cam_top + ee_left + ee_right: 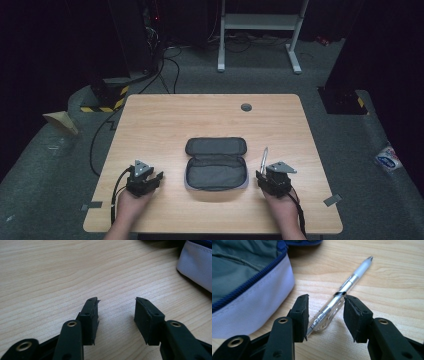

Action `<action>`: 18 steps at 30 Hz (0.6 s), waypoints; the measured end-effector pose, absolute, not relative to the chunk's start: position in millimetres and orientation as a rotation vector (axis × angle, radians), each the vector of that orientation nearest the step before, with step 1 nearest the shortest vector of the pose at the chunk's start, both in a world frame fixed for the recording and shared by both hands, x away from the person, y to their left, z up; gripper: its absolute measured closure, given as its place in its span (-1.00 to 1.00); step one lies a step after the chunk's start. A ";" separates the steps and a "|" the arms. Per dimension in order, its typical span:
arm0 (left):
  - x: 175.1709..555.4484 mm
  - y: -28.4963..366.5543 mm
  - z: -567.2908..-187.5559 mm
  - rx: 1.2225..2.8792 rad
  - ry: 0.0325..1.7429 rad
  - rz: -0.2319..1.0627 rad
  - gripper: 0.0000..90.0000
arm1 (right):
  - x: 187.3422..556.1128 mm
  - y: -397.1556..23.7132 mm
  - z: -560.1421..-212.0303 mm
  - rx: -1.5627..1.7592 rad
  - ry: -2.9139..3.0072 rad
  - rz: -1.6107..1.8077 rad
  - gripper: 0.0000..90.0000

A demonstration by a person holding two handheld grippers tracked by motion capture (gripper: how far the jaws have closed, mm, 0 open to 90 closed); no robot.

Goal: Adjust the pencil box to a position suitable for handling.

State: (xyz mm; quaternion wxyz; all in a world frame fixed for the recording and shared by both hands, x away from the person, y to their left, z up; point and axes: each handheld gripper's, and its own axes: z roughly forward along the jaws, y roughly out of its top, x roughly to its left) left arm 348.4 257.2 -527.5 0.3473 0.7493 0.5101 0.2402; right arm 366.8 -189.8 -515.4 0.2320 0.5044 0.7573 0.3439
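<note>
Left tool: seen in the high view at the near left of the worktop, held by the left hand; jaws spread, nothing between them, bare wood seen in the gap in the left gripper view.
Right tool: seen at the near right of the worktop, held by the right hand; jaws parted, released, pads not pressed on anything.
Pen: clear barrel, whitish tip end, black band at mid-length; laid flat on the worktop, rear end placed between the right tool's jaws, tip pointed away from them. Contact with the right-hand jaw's inner edge cannot be told; a gap is seen at the other jaw. In the high view the pen is seen just right of the case, running away from the person.
Pencil case: grey, unzipped, opened flat at the middle of the near half of the worktop, lid half folded back on the far side. Grey lining, blue zip and pale outer wall are seen in the right gripper view; a pale corner is seen in the left gripper view.
Case vs tools: placed between the two tools, touched by neither.
Worktop extras: a round grey cable port is set near the far edge.
</note>
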 end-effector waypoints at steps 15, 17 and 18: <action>348.1 256.5 -527.5 1.953 1.311 0.614 0.13 | 364.3 -195.1 -520.5 1.406 2.101 0.901 0.46; 348.1 256.5 -527.5 1.953 1.311 0.615 0.13 | 363.6 -196.1 -520.4 1.407 2.098 0.896 0.50; 348.1 256.5 -527.5 1.952 1.311 0.615 0.13 | 363.4 -196.7 -520.2 1.407 2.099 0.892 0.51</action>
